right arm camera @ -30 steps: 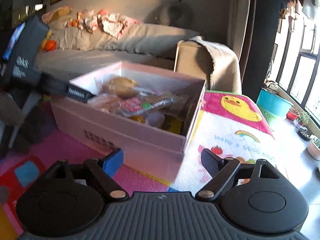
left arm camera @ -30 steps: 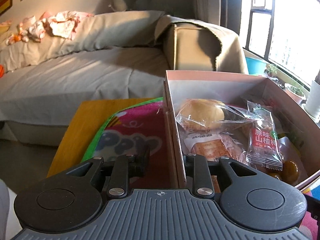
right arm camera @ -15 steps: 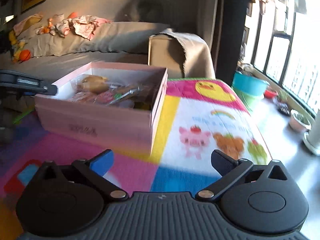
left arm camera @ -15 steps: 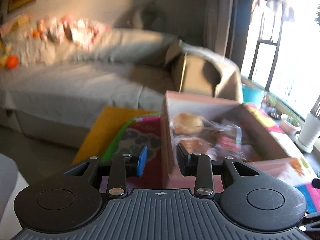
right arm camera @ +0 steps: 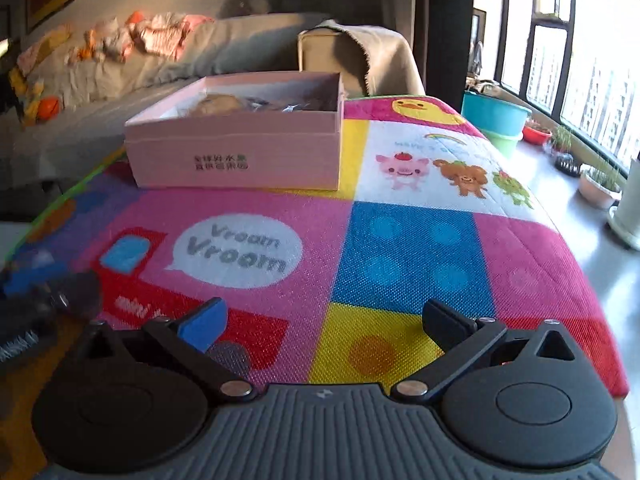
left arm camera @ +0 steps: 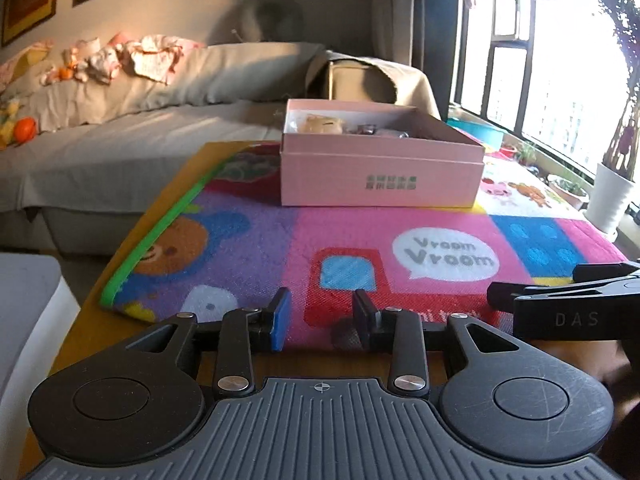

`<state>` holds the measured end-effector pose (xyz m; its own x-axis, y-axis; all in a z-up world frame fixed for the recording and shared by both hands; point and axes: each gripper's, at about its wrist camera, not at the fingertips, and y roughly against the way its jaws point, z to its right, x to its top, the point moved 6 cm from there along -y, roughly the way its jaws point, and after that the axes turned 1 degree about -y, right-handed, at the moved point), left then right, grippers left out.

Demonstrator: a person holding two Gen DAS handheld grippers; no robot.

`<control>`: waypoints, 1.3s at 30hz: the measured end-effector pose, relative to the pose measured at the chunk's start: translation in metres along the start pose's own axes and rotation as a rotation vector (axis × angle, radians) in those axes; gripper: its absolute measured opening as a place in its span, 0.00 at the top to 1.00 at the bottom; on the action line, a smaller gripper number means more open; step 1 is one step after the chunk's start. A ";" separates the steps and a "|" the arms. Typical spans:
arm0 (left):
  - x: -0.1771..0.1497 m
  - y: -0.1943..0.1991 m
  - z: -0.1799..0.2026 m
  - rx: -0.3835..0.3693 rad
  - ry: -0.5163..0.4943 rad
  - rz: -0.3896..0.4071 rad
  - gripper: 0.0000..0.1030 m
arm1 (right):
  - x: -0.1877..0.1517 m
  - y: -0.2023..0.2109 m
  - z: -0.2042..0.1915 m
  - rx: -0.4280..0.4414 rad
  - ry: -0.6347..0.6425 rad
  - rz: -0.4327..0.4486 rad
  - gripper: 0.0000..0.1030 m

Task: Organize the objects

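Holding wrapped snacks (left arm camera: 326,125), pink box (left arm camera: 380,176)

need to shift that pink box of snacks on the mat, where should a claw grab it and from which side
Grip the pink box by a thin upright side wall, probably the one facing the duck print, one finger inside and one outside. Come from above: the box is open-topped and too wide to span, and the mat beside that wall is bare.
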<state>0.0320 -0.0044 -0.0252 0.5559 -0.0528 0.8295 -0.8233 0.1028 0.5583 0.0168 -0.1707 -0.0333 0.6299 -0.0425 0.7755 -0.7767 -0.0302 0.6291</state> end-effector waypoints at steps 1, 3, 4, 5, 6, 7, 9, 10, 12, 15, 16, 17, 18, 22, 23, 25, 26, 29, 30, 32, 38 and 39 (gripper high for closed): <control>0.000 -0.002 -0.001 -0.002 0.002 -0.009 0.62 | -0.001 0.000 -0.001 -0.003 0.002 0.011 0.00; -0.002 0.000 -0.001 -0.003 0.004 -0.009 0.62 | -0.003 0.001 -0.003 -0.016 0.011 0.019 0.00; -0.003 0.000 0.000 -0.001 0.002 -0.010 0.62 | -0.004 0.002 -0.004 -0.024 0.012 0.022 0.00; -0.002 0.000 0.001 0.006 -0.009 -0.011 0.62 | -0.004 0.001 -0.004 -0.031 0.007 0.026 0.00; -0.002 -0.001 0.003 0.015 -0.021 -0.012 0.62 | -0.003 0.000 -0.005 -0.040 0.007 0.025 0.00; -0.001 -0.002 0.005 0.027 -0.038 -0.013 0.61 | -0.002 -0.001 -0.007 -0.047 0.010 0.026 0.00; -0.002 -0.004 0.009 0.039 -0.052 -0.013 0.61 | 0.001 -0.006 -0.008 -0.047 0.005 0.026 0.00; -0.002 -0.004 0.009 0.038 -0.048 -0.013 0.61 | 0.002 -0.007 -0.008 -0.045 0.004 0.026 0.00; -0.002 -0.004 0.006 0.025 -0.029 -0.013 0.61 | 0.003 -0.008 -0.008 -0.042 0.003 0.025 0.00; -0.002 -0.003 0.004 0.018 -0.019 -0.011 0.61 | 0.002 -0.008 -0.008 -0.038 -0.002 0.026 0.00; -0.003 -0.003 0.004 0.020 -0.021 -0.012 0.61 | 0.003 -0.008 -0.008 -0.039 -0.002 0.026 0.00; -0.003 -0.003 0.004 0.024 -0.027 -0.012 0.61 | 0.003 -0.008 -0.008 -0.039 -0.001 0.025 0.00; -0.003 -0.002 0.005 0.029 -0.034 -0.012 0.61 | 0.003 -0.008 -0.008 -0.038 -0.002 0.026 0.00; -0.002 -0.002 0.007 0.040 -0.050 -0.012 0.61 | 0.003 -0.008 -0.008 -0.039 -0.002 0.026 0.00; -0.002 -0.002 0.006 0.039 -0.048 -0.012 0.61 | 0.003 -0.008 -0.008 -0.039 -0.002 0.026 0.00; -0.002 -0.003 0.007 0.034 -0.042 -0.013 0.61 | 0.003 -0.009 -0.008 -0.039 -0.002 0.025 0.00; -0.002 -0.003 0.006 0.030 -0.036 -0.013 0.61 | 0.004 -0.009 -0.009 -0.039 -0.002 0.025 0.00; -0.002 -0.002 0.007 0.027 -0.032 -0.013 0.61 | 0.003 -0.008 -0.008 -0.039 -0.002 0.025 0.00; -0.002 -0.002 0.006 0.029 -0.035 -0.012 0.61 | 0.003 -0.008 -0.008 -0.039 -0.002 0.026 0.00; -0.002 -0.002 0.007 0.035 -0.043 -0.013 0.61 | 0.003 -0.008 -0.008 -0.039 -0.002 0.026 0.00; -0.002 -0.003 0.007 0.035 -0.044 -0.013 0.61 | 0.003 -0.008 -0.008 -0.039 -0.002 0.026 0.00; -0.002 -0.002 0.007 0.032 -0.040 -0.013 0.61 | 0.003 -0.009 -0.008 -0.039 -0.002 0.026 0.00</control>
<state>0.0322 -0.0116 -0.0279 0.5625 -0.0934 0.8215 -0.8194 0.0696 0.5690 0.0253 -0.1624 -0.0360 0.6098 -0.0447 0.7913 -0.7918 0.0097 0.6107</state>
